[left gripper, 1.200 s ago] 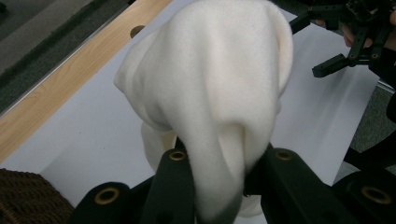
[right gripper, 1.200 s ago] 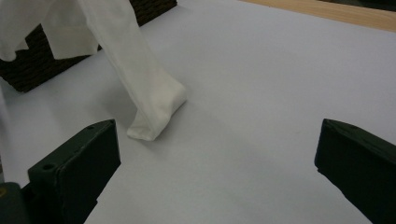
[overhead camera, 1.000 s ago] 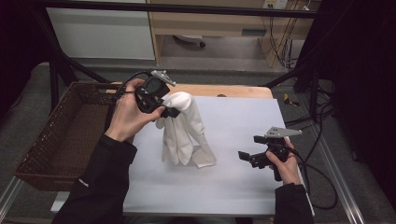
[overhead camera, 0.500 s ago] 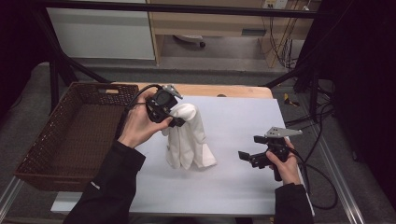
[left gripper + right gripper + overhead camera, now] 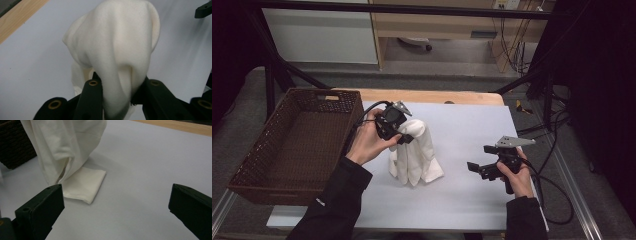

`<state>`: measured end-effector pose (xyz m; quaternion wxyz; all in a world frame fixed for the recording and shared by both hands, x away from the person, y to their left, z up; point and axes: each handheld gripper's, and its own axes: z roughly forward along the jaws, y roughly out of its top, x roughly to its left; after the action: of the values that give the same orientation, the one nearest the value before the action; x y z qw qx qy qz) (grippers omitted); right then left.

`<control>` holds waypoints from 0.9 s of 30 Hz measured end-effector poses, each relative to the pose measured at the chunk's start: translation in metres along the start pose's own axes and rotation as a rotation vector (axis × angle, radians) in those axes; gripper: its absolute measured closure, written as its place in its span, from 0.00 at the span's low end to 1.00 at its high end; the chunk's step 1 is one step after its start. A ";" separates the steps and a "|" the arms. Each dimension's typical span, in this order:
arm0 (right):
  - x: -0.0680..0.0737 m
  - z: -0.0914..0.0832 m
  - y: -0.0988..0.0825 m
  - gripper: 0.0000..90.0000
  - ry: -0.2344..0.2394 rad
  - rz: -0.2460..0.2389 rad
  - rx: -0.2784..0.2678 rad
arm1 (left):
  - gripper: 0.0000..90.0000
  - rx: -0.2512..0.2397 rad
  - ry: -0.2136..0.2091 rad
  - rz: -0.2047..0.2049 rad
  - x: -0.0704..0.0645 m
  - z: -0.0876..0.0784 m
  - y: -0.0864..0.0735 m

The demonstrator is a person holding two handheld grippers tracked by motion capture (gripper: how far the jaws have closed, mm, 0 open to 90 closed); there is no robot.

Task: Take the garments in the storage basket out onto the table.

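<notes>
Where pinched, soft white cloth (image 5: 414,155), seemingly cotton.

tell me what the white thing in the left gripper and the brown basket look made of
White cloth: soft woven fabric, probably cotton, matte; it drapes and folds where the left gripper pinches it. Basket: dark brown woven wicker or rattan, judging by the visible weave; could be synthetic.

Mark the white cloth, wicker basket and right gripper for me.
white cloth (image 5: 414,160): high view, hanging folds.
wicker basket (image 5: 287,187): high view, near rim.
right gripper (image 5: 475,169): high view, between its open jaws.
</notes>
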<state>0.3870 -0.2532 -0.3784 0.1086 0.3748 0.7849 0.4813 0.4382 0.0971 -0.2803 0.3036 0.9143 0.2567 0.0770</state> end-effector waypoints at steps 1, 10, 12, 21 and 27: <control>0.000 0.000 0.000 0.01 0.000 -0.001 0.000 | 0.83 0.005 0.000 0.000 0.000 0.003 -0.001; 0.000 0.000 0.000 0.01 -0.001 -0.001 -0.001 | 0.79 0.002 -0.010 -0.004 0.001 0.018 -0.008; -0.001 0.000 0.000 0.01 -0.001 -0.002 -0.001 | 0.75 0.006 -0.002 -0.002 0.001 0.020 -0.009; -0.001 -0.001 0.000 0.01 -0.001 -0.001 -0.004 | 0.40 -0.023 0.049 -0.004 -0.001 0.016 -0.013; -0.001 0.000 0.000 0.01 -0.001 -0.001 -0.003 | 0.25 -0.043 0.061 -0.020 -0.001 0.007 -0.017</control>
<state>0.3872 -0.2538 -0.3783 0.1097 0.3745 0.7844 0.4821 0.4328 0.1041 -0.2961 0.3158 0.9022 0.2734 0.1072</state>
